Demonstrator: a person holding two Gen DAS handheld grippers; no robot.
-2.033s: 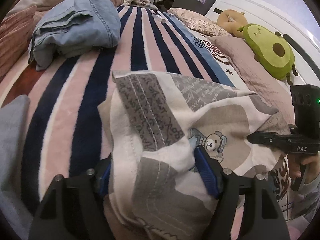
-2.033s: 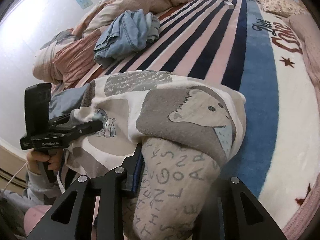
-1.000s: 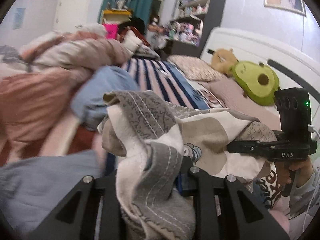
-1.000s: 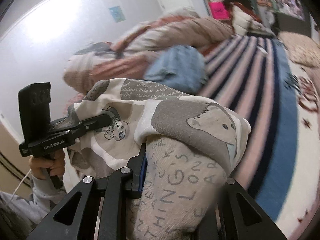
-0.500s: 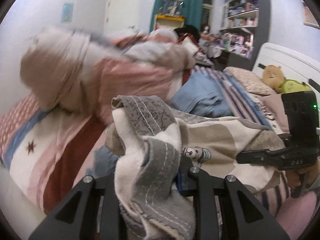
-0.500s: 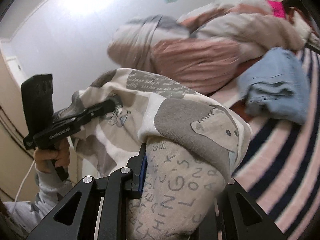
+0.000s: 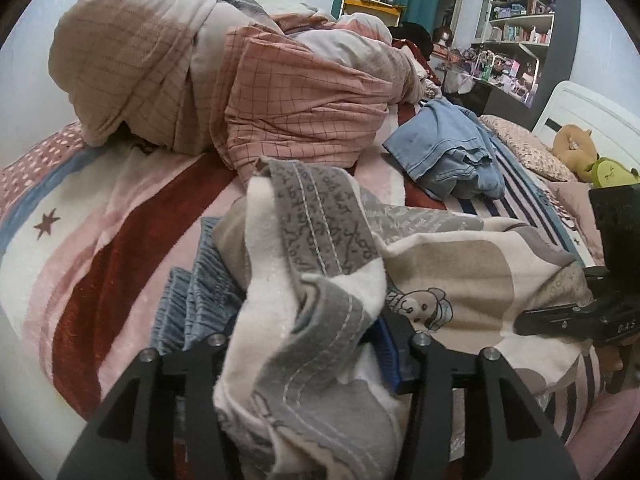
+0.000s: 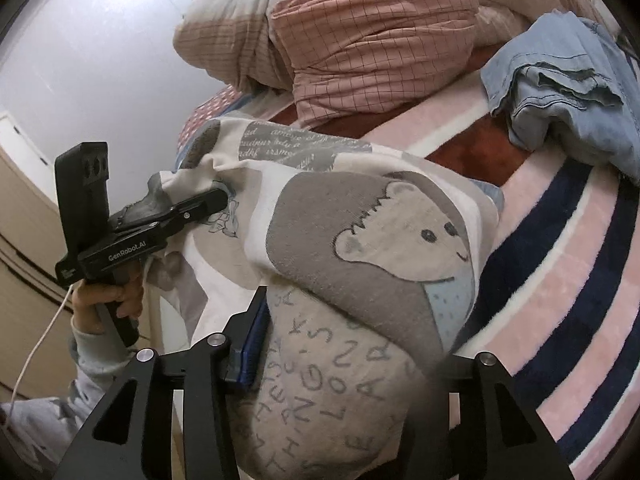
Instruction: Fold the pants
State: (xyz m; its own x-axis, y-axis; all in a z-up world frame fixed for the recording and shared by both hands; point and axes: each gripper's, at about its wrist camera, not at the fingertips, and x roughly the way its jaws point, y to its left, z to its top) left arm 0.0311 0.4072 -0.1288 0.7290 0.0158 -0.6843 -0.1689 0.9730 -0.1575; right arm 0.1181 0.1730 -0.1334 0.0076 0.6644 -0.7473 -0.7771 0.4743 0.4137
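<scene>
The folded cream and grey patchwork pants [image 7: 440,268] with a bear print [image 8: 400,232] hang between my two grippers above the bed. My left gripper [image 7: 312,344] is shut on one end of the bundle; it also shows in the right wrist view [image 8: 216,200]. My right gripper [image 8: 340,344] is shut on the other end; it shows in the left wrist view [image 7: 532,320] at the right. Beneath the bundle lies a folded grey-blue garment [image 7: 200,288] on the striped blanket [image 7: 100,280].
A heap of pink checked bedding [image 7: 280,92] lies at the back. Crumpled light blue jeans [image 7: 448,148] lie to the right of it, also in the right wrist view [image 8: 568,80]. Plush toys [image 7: 592,160] sit by the white headboard.
Both grippers have carried the folded pants up and leftwards across the bed, from the navy-striped middle to over the folded grey-blue garment near the bedding heap. Both stay shut.
</scene>
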